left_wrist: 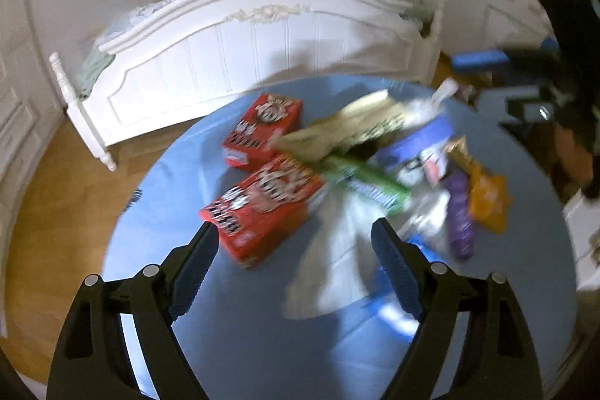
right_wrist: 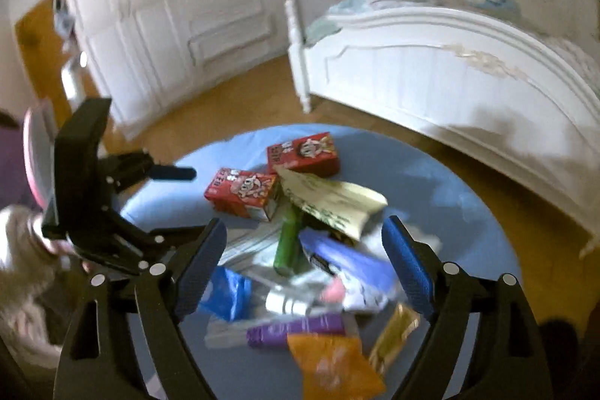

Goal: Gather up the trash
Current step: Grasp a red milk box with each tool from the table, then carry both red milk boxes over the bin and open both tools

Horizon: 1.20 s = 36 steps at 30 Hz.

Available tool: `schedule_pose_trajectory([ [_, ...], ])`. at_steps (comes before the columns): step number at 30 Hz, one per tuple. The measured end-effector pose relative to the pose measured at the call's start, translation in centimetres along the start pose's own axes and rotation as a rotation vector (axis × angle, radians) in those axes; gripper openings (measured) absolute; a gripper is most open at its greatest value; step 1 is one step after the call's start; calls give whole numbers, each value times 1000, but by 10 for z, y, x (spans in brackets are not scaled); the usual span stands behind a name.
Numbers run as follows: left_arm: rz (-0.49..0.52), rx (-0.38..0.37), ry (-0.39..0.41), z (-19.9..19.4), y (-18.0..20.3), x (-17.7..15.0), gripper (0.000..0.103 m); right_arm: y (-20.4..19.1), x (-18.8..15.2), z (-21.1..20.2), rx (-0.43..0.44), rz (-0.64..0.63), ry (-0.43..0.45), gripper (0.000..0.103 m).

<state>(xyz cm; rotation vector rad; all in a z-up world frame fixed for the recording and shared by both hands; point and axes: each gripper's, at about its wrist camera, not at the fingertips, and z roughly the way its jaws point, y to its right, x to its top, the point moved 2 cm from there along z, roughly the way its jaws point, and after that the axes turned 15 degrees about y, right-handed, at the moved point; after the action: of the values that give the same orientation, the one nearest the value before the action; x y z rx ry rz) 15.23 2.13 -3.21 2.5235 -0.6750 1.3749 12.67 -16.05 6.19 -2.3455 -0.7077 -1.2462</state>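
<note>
A pile of trash lies on a round blue table. It has two red boxes, a beige paper bag, a green wrapper, a purple wrapper, an orange packet and white plastic. My left gripper is open and empty, above the near red box and the white plastic. My right gripper is open and empty above the pile. Both views are blurred.
A white bed footboard stands behind the table on a wooden floor. White wardrobe doors line the wall. The left gripper shows at the left of the right wrist view; the right one at the left view's right edge.
</note>
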Motion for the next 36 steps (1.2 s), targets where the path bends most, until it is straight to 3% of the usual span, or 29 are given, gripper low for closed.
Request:
schedule_pose_trajectory([
  [4,60,-9,-24,11,-14,-5,83,-6,16,40,9,-47,-89,84],
  [10,17,-68,-43,41,-32,-6,83,5,39,112,0,10,-224,84],
  [12,4,-91,-39,46,-33,-6,83,6,46,138,-3,26,-246,97],
  [16,-22,-99,-36,49,-36,-9,77,6,55,173,-13,24,-311,98],
  [25,-56,-111,-51,44,-42,-17,67,-8,30,211,-47,-80,-471,98],
  [28,-52,-98,-50,43,-39,-17,66,-5,27,216,-51,-58,-457,89],
  [30,-54,-91,-48,40,-36,-19,64,-2,28,212,-56,-41,-437,89],
  [36,-84,-42,17,16,-41,-15,61,17,55,151,-37,82,-237,89],
])
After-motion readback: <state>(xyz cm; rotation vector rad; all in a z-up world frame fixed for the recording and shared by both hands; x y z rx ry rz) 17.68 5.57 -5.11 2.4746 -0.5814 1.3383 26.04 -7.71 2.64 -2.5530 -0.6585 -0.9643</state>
